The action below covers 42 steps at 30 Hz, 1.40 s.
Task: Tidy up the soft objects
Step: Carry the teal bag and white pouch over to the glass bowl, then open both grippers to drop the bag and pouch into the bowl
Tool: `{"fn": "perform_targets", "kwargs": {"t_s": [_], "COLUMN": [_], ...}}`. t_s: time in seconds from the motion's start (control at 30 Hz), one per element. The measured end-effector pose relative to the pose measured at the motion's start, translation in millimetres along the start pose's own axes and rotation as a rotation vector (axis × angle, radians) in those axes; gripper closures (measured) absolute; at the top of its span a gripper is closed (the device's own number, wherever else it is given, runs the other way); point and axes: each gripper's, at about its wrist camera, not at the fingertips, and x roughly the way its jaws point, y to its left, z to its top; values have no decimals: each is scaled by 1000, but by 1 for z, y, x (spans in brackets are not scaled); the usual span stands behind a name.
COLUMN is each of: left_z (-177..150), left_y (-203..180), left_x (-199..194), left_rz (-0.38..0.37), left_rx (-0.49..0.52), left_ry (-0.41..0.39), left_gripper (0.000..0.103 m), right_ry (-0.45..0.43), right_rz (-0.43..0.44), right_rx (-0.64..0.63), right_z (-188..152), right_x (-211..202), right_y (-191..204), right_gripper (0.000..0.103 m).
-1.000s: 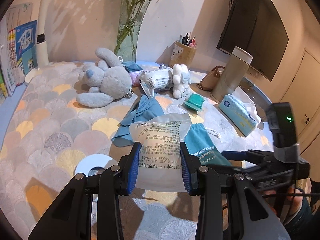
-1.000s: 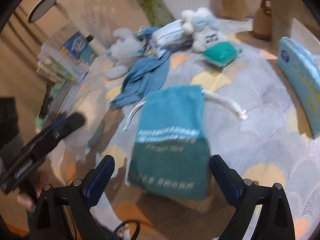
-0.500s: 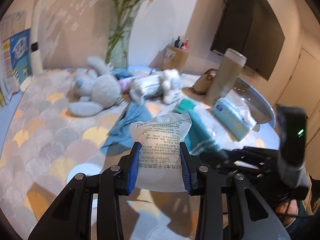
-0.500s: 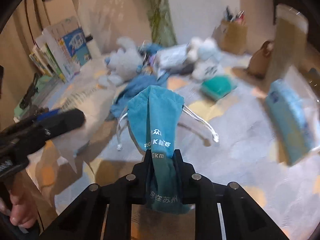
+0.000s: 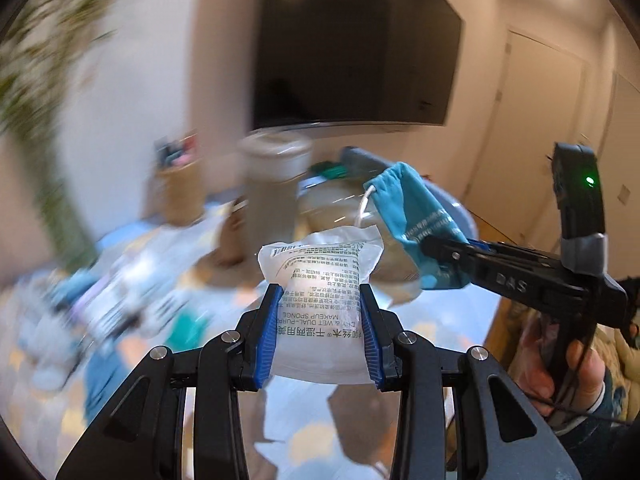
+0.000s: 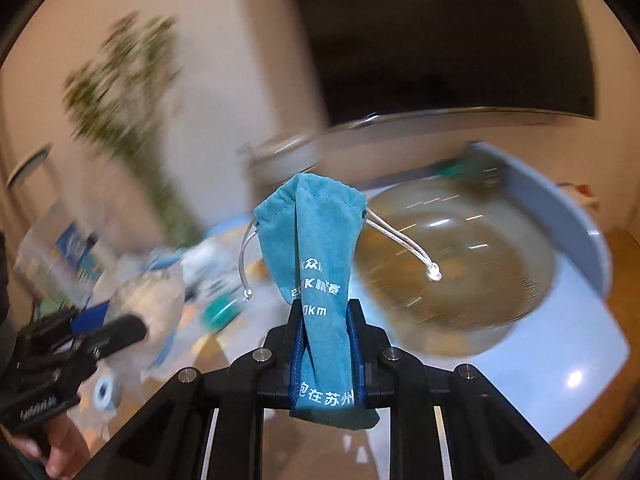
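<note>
Left fingers (image 5: 320, 328) clamping sponge packet (image 5: 320, 276), right fingers (image 6: 326, 344) pinching teal pouch (image 6: 316, 248), basin rim (image 6: 576, 224) near

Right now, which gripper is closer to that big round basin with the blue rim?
Right. The right gripper, shut on the teal drawstring pouch, sits just before the basin. The left gripper, holding the sponge packet, is farther back, beside it.

Everything on the table (image 5: 460, 320) to the left is smeared by motion blur: soft things there can't be told apart. The plant (image 6: 120, 80) and far bowl (image 6: 460, 272) are streaked. The sponge packet (image 5: 324, 300) has its sides hidden behind blue pads.
</note>
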Motion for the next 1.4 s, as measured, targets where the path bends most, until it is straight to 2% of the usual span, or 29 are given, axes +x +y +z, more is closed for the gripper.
{"fn": "perform_targets", "kwargs": {"t_s": [0.13,0.2,0.33,0.43,0.5,0.53,0.57,0.6,0.67,0.8,0.87,1.07,1.13,1.27,1.4], "left_z": [36,48,56,61,66,69,70,70,68,64,63,48,42,26,2], "left_y": [-38,-48,-53,-54,-55,-56,-57,-57,-60,-61,-62,-45,-30,5,48], "left_x": [44,72,118,141,153,156,157,155,148,118,102,27,-2,-64,-123], "left_rz": [-10,-12,6,-27,-18,-13,-5,-3,-21,-105,-108,-100,-103,-13,174], "left_rx": [50,48,42,29,16,11,11,14,26,36,48,41,9,-22,-54], "left_ry": [17,43,92,85,103,108,106,100,96,55,33,-38,-68,-150,-181], "left_gripper": [69,69,69,66,47,43,40,40,38,36,36,36,30,24,22], "right_ry": [-19,0,67,112,163,179,186,184,176,154,142,139,142,148,162], "right_rz": [-70,-97,-107,-101,-108,-114,-119,-121,-118,-106,-100,-57,-40,3,74], "right_rx": [138,198,285,329,334,339,346,354,363,393,390,326,291,196,85], "right_z": [30,40,47,48,51,50,48,46,43,37,35,27,23,19,10], "right_x": [3,12,38,54,67,70,70,69,65,48,40,16,9,-1,-2], "right_y": [-65,-88,-121,-135,-139,-140,-142,-144,-149,-159,-156,-118,-98,-51,11], "right_gripper": [84,84,84,82,77,66,50,44,43,43,43,43,43,43,41]}}
